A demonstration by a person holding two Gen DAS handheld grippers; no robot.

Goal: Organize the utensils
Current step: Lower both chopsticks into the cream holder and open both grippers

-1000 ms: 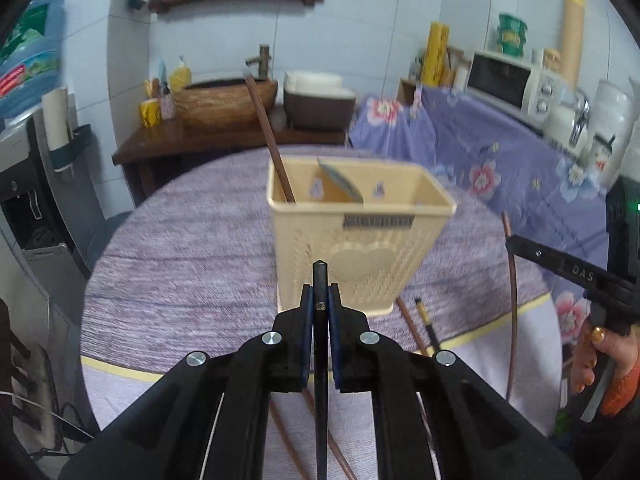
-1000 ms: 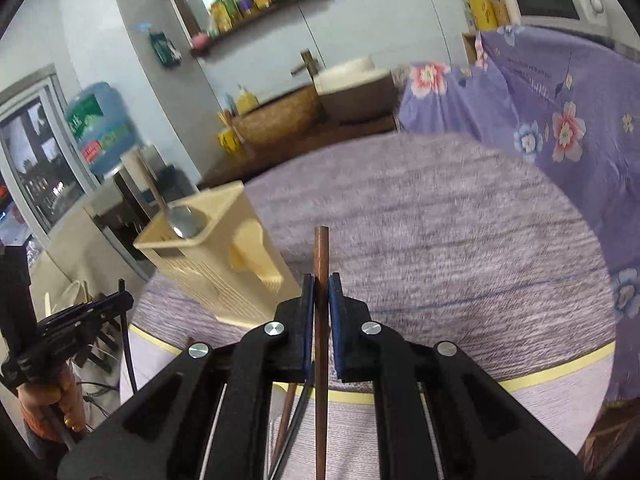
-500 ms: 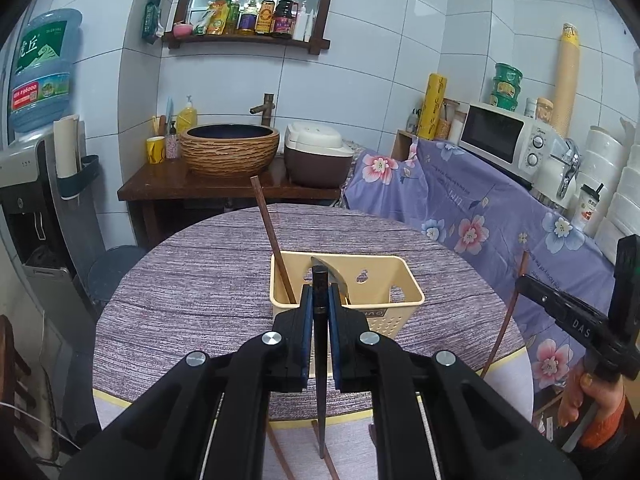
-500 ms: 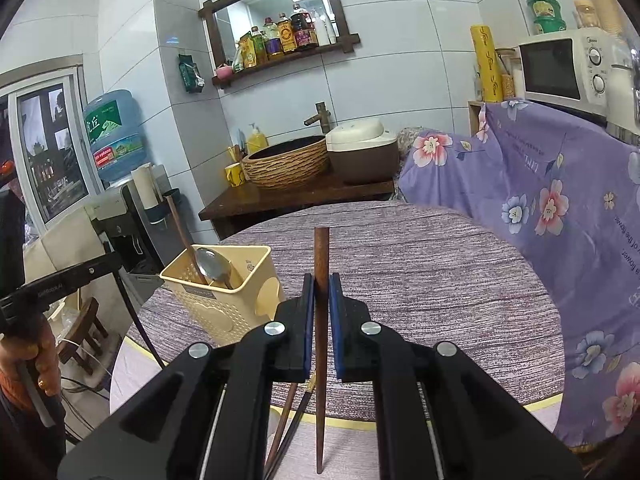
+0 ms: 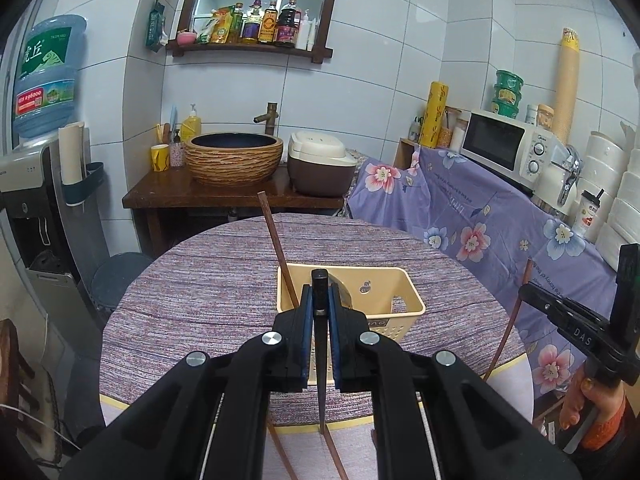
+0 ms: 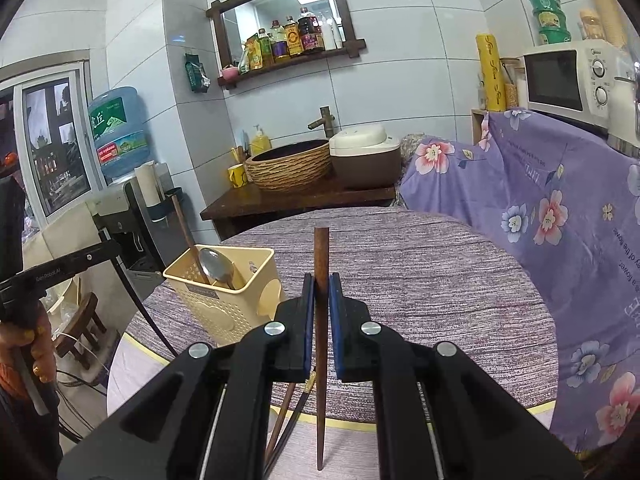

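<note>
"DAS" was printed in white on the right claw (image 5: 576, 320). "GenRobot.AI" stood on the left claw (image 6: 60, 266). The far-left water bottle (image 5: 46, 76) bore "虎丘".

A woven brown basin (image 5: 234, 159) and a cream-lidded brown rice cooker (image 5: 321, 167) are seen side by side on a dark wooden stand (image 5: 224, 197). A white microwave (image 5: 507, 149) is set above a purple floral cloth (image 5: 480, 224). Sauce bottles (image 5: 256, 24) are lined on a wall shelf (image 5: 248, 49).
</note>
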